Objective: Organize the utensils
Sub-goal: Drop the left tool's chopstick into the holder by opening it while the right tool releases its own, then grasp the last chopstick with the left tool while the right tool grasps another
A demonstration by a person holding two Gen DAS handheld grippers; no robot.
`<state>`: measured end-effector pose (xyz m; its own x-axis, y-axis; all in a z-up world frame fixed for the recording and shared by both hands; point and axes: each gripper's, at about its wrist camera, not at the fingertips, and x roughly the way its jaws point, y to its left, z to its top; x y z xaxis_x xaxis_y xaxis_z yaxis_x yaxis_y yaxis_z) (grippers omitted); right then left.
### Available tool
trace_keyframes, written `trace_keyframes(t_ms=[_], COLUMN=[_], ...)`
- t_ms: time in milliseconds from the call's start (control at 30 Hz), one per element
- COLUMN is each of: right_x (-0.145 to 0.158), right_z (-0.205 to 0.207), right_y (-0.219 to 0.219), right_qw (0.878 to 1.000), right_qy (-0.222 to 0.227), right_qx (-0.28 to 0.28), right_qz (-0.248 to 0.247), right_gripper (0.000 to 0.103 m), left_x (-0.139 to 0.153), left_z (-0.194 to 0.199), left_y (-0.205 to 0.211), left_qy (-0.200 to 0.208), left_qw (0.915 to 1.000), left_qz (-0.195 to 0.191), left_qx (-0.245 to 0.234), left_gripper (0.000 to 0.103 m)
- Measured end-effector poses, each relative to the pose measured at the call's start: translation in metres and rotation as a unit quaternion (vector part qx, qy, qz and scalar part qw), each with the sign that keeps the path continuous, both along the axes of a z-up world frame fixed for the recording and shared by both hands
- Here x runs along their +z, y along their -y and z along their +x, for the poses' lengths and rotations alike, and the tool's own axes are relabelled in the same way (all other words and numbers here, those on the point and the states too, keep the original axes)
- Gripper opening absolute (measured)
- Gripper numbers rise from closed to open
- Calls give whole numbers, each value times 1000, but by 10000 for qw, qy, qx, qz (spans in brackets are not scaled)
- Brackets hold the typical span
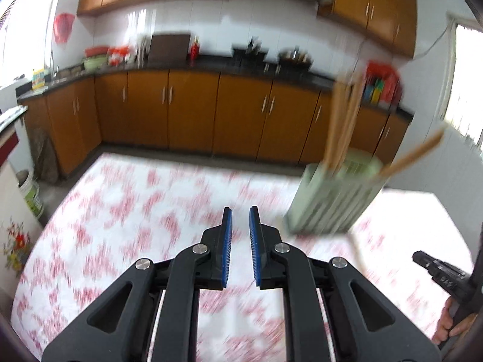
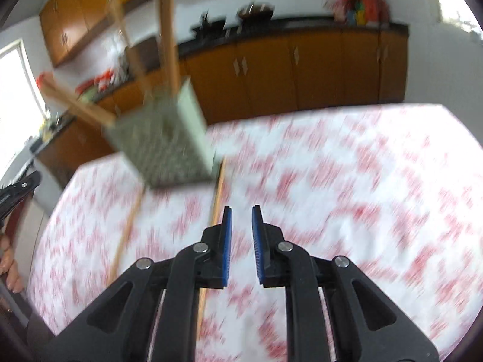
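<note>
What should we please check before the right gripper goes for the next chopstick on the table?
1. Right gripper jaws apart and holding nothing: ok.
2. Left gripper jaws apart, holding nothing: ok.
3. Chopsticks left on the table: ok, one chopstick beside the right jaws, another further left.
4. Holder upright, with chopsticks already in it: ok.
5. Exact lie of the loose chopsticks: cannot tell, blurred.

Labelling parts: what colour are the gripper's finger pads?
Blue, on black fingers; the left gripper pads show it best in the left wrist view.
</note>
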<state>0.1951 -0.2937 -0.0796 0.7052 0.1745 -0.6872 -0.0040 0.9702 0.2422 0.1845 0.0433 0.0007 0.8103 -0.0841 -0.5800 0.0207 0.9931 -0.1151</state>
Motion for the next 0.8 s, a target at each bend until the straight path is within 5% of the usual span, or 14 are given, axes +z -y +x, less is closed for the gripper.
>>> trace_keyframes(t_ms=[100,200,367,467,800], right_x=[-22,-37,-48,-50,-51], right_z=[-3,-6,0,0,20], right_y=[-21,-45,-59,-59,31], right_qw=[9994,9978,9954,9939,9890], right_qy=[-263,-441,-619,-541,-734], right_qx=[237,443,510,432,-1115], right_qz=[-58,-211,-524,-854,-641], right_gripper=[23,25,24,9,8], left_x=[-33,-54,-67,-70,-87], left_z=[2,0,-1,-4,-6], left_y=[-1,2,9,14,47], left_qy=[-524,-786,-941,-955,-1145], left_qw=[9986,9968,9951,9946,9894], left_qz=[-45,-43,-91,-104,-58], left_qx=[-86,-143,-302,-402,-896], left_gripper=[16,38,40,45,46])
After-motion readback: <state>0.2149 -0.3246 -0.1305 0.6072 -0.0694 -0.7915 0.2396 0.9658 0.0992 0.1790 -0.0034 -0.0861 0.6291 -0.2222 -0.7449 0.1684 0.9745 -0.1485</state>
